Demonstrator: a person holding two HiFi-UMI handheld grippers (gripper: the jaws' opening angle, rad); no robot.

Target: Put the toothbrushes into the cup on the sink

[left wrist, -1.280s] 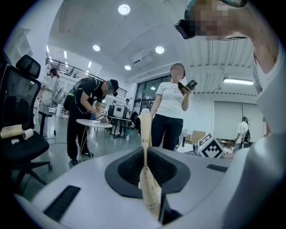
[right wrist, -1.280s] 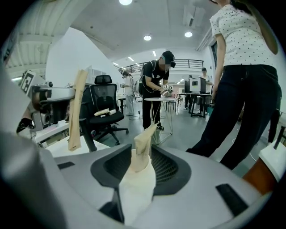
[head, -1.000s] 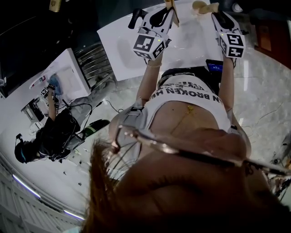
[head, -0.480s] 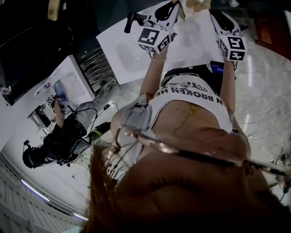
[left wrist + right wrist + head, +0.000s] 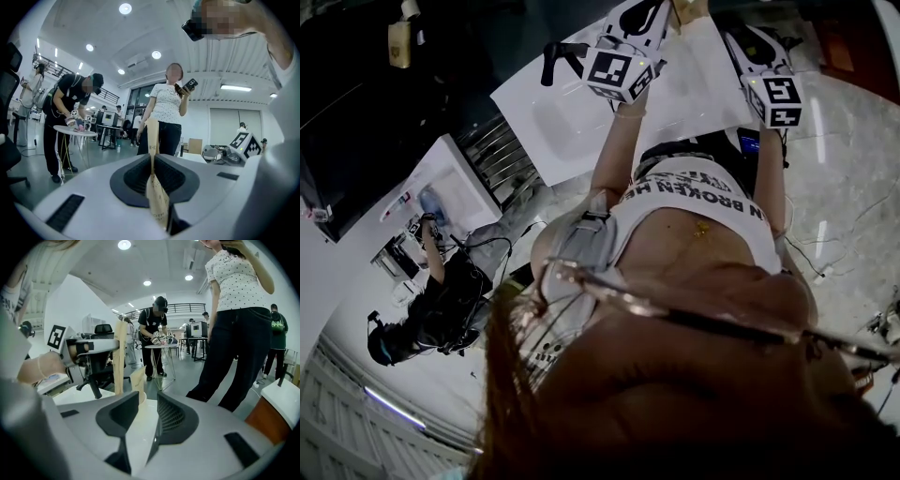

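My left gripper (image 5: 152, 159) is shut on a tan paper-wrapped toothbrush (image 5: 152, 136) that stands upright between its pads. The right gripper view shows that same gripper (image 5: 89, 345) holding the toothbrush (image 5: 119, 357) above the white sink counter (image 5: 84, 401). Beside it a second tan pack (image 5: 137, 378) stands in what looks like a pale cup (image 5: 142, 397), just beyond my right gripper (image 5: 147, 397). Its jaws are closing with nothing between them. In the head view both grippers, left (image 5: 661, 19) and right (image 5: 741, 42), reach over the sink counter (image 5: 572, 122) at the top edge.
A black faucet (image 5: 551, 58) rises at the counter's left and stands left of my right gripper (image 5: 91, 380). A person in a dotted shirt (image 5: 234, 333) stands close behind the sink. Another person works at a small round table (image 5: 75, 131). A metal rack (image 5: 502, 141) sits under the counter.
In the head view both grippers have slid toward the top edge, farther over the counter. The tan cup and pack have gone mostly out of frame.
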